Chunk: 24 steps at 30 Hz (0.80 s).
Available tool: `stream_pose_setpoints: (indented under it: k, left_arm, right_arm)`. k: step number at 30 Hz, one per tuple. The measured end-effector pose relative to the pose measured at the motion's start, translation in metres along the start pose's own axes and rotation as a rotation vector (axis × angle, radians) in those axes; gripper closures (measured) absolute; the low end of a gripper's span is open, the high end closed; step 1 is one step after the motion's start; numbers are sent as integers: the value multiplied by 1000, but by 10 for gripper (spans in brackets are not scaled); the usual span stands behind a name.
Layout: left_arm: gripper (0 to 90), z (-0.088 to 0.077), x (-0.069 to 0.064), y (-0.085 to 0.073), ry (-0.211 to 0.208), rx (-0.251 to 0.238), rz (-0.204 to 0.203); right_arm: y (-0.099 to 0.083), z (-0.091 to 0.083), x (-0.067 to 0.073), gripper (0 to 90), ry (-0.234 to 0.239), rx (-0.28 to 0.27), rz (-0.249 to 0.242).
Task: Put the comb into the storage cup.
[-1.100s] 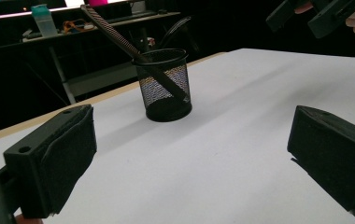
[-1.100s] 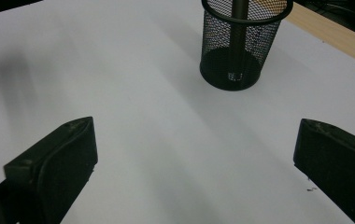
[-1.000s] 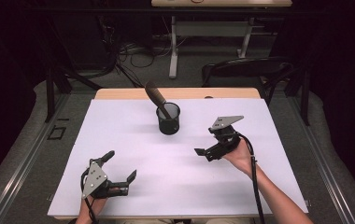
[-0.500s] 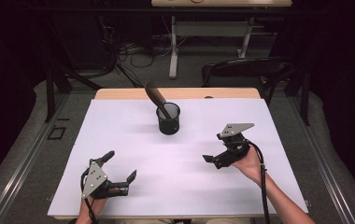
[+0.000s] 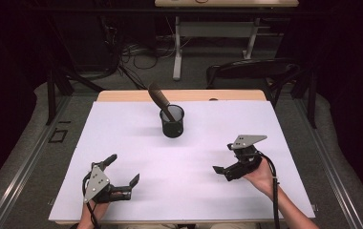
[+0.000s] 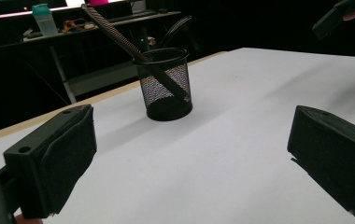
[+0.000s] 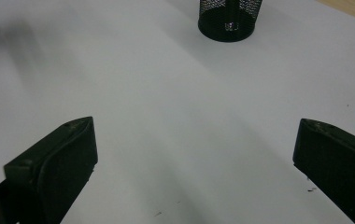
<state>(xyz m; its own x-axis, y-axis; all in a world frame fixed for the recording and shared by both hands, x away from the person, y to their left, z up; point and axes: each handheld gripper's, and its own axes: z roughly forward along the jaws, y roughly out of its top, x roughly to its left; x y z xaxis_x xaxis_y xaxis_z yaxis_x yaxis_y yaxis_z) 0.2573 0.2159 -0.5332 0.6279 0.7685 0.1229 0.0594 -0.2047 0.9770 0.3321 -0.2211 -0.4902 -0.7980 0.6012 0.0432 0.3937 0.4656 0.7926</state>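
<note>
My left gripper (image 5: pixel 122 179) and right gripper (image 5: pixel 223 160) rest empty, jaws apart. Ahead, between them, the black wire-mesh cup (image 5: pixel 172 121) already holds the dark ribbed rod (image 5: pixel 159 99); nothing seems left.

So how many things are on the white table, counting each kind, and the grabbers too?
Mesh cup: 1
Dark stick in the cup: 1
Grabbers, left gripper and right gripper, both open and holding nothing: 2
Total: 4
</note>
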Motion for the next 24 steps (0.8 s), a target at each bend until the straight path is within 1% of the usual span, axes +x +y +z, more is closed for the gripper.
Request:
stream_pose_setpoints:
  k: [7,13,18,24]
  left_arm:
    - [11,0,0,0,1,1,-1]
    - [10,0,0,0,1,3,0]
    - [10,0,0,0,2,4,0]
    - [10,0,0,0,2,2,-2]
  right_arm:
    - [-9,-10,1,0,-18,-18,5]
    - [-17,-17,1,0,-34,-22,17]
    - [-24,-20,2,0,-46,-22,16]
    - [-31,-24,4,0,-67,-42,10]
